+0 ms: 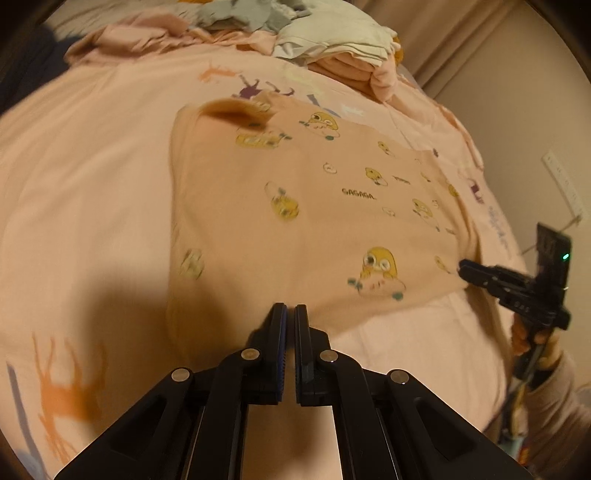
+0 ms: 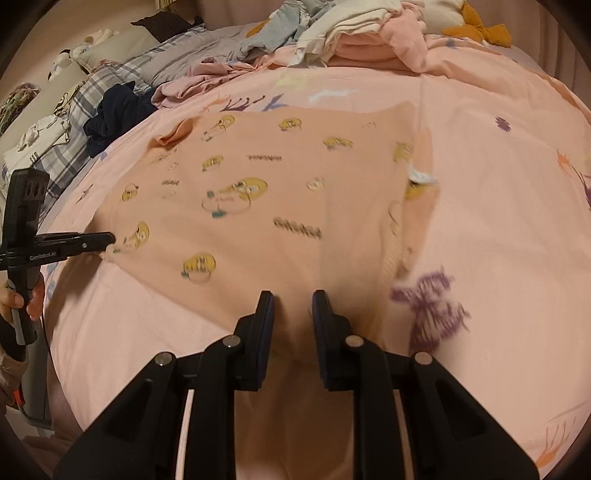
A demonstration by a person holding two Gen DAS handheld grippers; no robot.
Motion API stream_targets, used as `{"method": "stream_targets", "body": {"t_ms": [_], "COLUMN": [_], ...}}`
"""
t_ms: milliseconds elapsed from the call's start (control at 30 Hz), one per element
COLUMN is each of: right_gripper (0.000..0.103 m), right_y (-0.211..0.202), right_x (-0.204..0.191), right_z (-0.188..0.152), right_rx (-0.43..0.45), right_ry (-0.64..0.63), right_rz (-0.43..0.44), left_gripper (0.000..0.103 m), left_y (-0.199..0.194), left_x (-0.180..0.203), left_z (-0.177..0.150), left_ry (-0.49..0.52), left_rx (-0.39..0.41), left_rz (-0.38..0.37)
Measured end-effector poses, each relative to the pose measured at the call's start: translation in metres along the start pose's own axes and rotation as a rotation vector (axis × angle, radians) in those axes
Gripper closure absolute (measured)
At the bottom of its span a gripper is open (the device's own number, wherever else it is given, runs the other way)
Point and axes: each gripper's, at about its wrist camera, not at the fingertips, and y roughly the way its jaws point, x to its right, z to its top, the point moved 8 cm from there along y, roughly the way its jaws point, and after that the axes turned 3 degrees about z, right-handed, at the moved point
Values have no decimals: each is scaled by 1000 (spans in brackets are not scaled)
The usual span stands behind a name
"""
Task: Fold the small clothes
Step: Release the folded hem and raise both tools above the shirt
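Pink printed tee (image 1: 325,206) lies spread mid-frame on the bedsheet (image 1: 92,184). I've got left gripper (image 1: 290,310) pinching its near hem, jaws nrly shut. Right gripper (image 2: 293,295) at hem, jaws apart. Fold starting; next I'd clamp right, lift both corners fwd.

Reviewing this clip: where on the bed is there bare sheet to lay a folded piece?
Bare pink bedsheet lies right of the peach duck-print shirt, and nearer the camera below the shirt's hem. Crowded: the pile of folded and loose clothes at the far edge, and the dark navy garment far left.
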Motion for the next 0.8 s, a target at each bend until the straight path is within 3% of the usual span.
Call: {"method": "stream_targets", "body": {"t_ms": [133,300,533,667,800], "right_gripper": [81,76,76,76,76], "right_y": [-11,-41,-48,-47,-47], "right_x": [7,-8,-31,-26,-12], "right_z": [-6,6,24,28,27], "right_rx": [19,121,181,186,187], "right_ry": [53,74,46,63,95], "right_rz": [40,118,166,162,137], "left_gripper": [103,103,103,103,103], "left_y": [-13,-26,23,54,43], "left_x": [-1,10,12,-11,-49], "left_z": [3,40,103,139,173], "left_ry": [-25,8,18,-51,-212], "left_rx": [2,67,65,64,150], "left_rz": [-7,-11,26,105,164]}}
